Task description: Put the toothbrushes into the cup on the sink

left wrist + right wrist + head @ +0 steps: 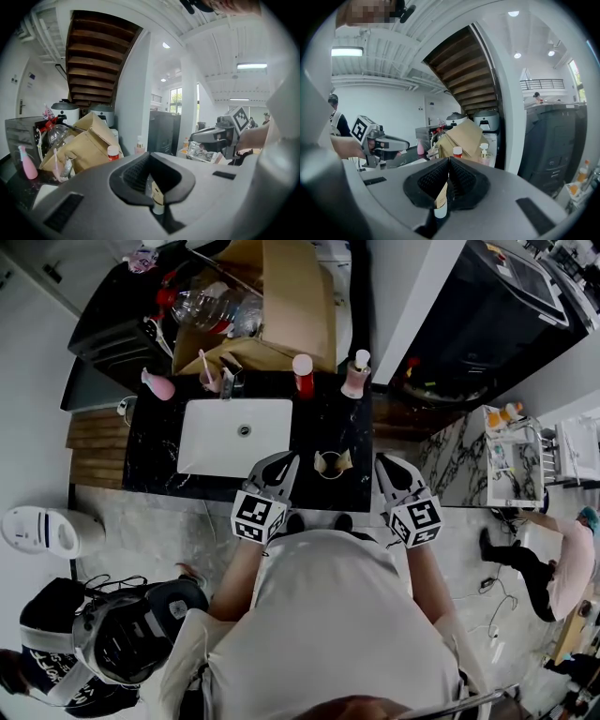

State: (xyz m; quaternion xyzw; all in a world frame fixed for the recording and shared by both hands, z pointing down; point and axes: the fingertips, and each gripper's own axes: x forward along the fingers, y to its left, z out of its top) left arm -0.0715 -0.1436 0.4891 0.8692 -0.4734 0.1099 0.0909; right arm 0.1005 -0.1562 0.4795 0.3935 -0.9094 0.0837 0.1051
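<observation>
On the black marble counter (323,432), a pink cup (210,381) with a pale toothbrush (203,363) standing in it sits behind the white basin (234,435), left of the faucet (230,379). The same cup and brush (56,165) show low at the left of the left gripper view. My left gripper (286,461) hovers over the basin's near right corner, shut and empty. Past the counter's front right corner, my right gripper (382,463) is also shut and empty. Both are held level, well short of the cup. Between them stands a small round tan object (330,463) that I cannot identify.
A pink bottle (157,385), a red bottle with a white cap (303,374) and a pink pump bottle (356,374) line the counter's back edge. Behind them is a cardboard box (281,306). A person (562,563) stands at the far right, and a helmet (131,634) lies at the lower left.
</observation>
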